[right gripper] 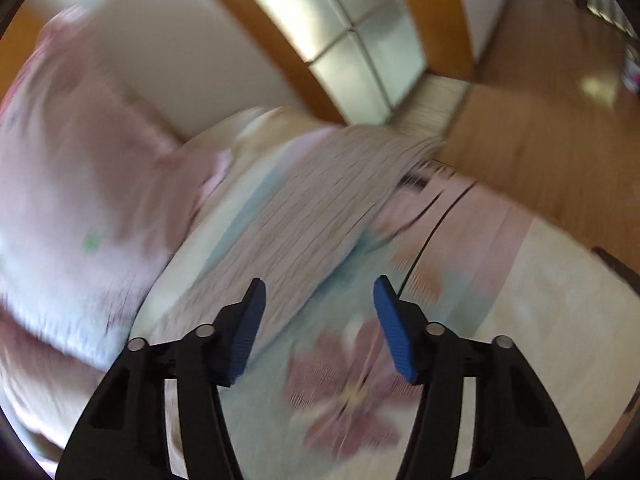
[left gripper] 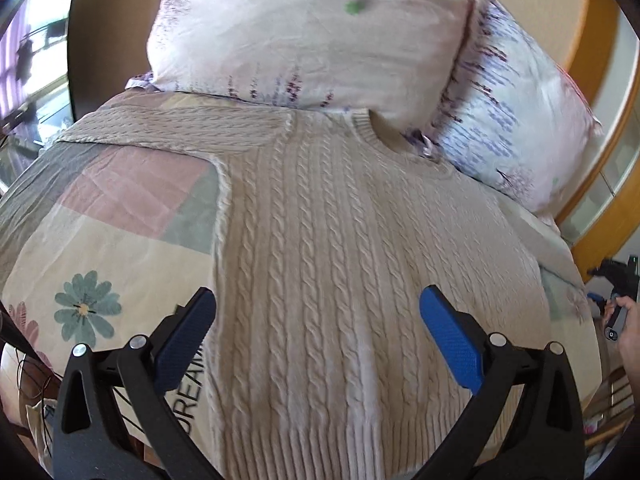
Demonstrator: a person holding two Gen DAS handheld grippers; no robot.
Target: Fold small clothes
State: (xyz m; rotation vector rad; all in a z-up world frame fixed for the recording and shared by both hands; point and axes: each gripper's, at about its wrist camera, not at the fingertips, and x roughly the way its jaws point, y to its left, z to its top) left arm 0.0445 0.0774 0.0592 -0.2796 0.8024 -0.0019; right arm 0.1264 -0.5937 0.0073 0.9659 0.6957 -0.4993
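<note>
While a beige cable-knit sweater lies spread flat on a flowered bedspread, the left gripper hovers above its lower body, fingers wide apart and gripping nothing. Beyond the left finger, one sleeve stretches out across the bed; straight ahead of the fingertips, the collar touches two floral pillows. Past the right finger, at the frame's edge, the person's right hand grips its tool.

In the blurred right wrist view, the right gripper also stands open and empty, the other sleeve running away from just ahead of its left finger, the cuff near the bed's edge by a wooden floor.

Folding appears not yet begun. A neat first step would likely be pinching each sleeve near the cuff, through the full knit thickness, and laying it across the chest without dragging the body. Thick knit may slip from a shallow pinch.
</note>
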